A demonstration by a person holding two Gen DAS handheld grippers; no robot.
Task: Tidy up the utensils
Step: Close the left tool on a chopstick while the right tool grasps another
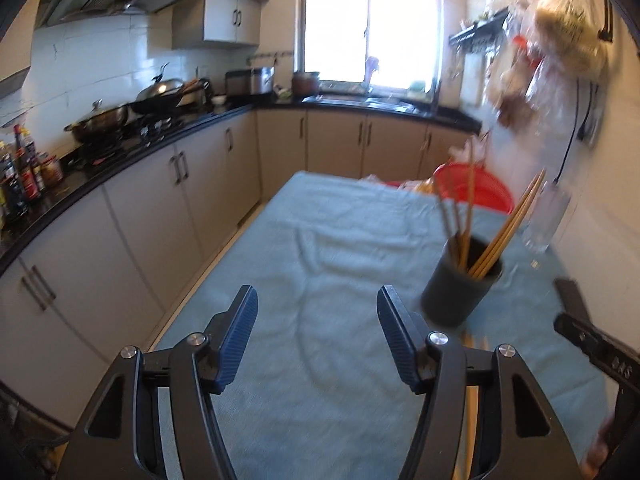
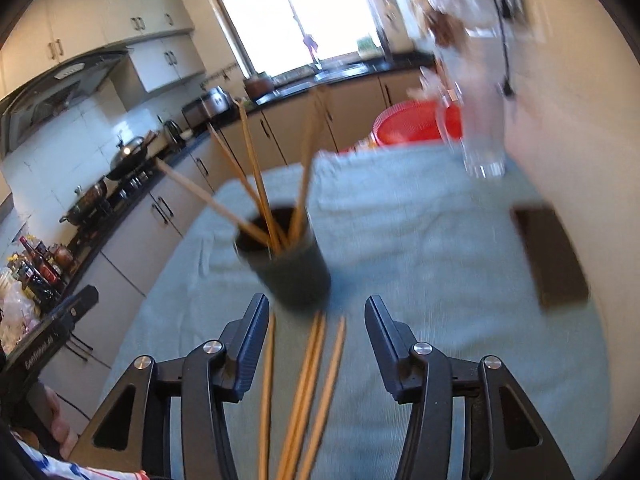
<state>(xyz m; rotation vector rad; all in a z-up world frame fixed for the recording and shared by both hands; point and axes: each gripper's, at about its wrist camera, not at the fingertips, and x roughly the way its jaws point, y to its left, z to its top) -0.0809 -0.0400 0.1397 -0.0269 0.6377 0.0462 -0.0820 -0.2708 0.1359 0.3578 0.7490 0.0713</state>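
On our far left runs the black kitchen counter (image 1: pixel 132 152), with sauce bottles (image 1: pixel 24 168) crowded at its near end and two woks (image 1: pixel 132 108) on the stove further along. Our left gripper (image 1: pixel 318 340) hangs over the light blue cloth (image 1: pixel 320 248) that covers the table; its jaws stand wide apart with only cloth between them. Just right of its right finger we see the dark holder cup (image 1: pixel 460 292) standing on the cloth, with several chopsticks (image 1: pixel 508 224) leaning out of it at different angles. From the right wrist view, our right gripper (image 2: pixel 316 344) is just short of that same cup (image 2: pixel 296 276), jaws likewise spread and closed on nothing. A handful of loose chopsticks (image 2: pixel 316 380) lie flat on the cloth between and under its fingers, their tips reaching almost to the foot of the cup. Further right a clear glass (image 2: pixel 480 148) stands near the wall, a red basin (image 2: pixel 416 124) shows past the table's far edge, and a dark flat object (image 2: pixel 552 256), too blurred to name, rests near the cloth's right edge.
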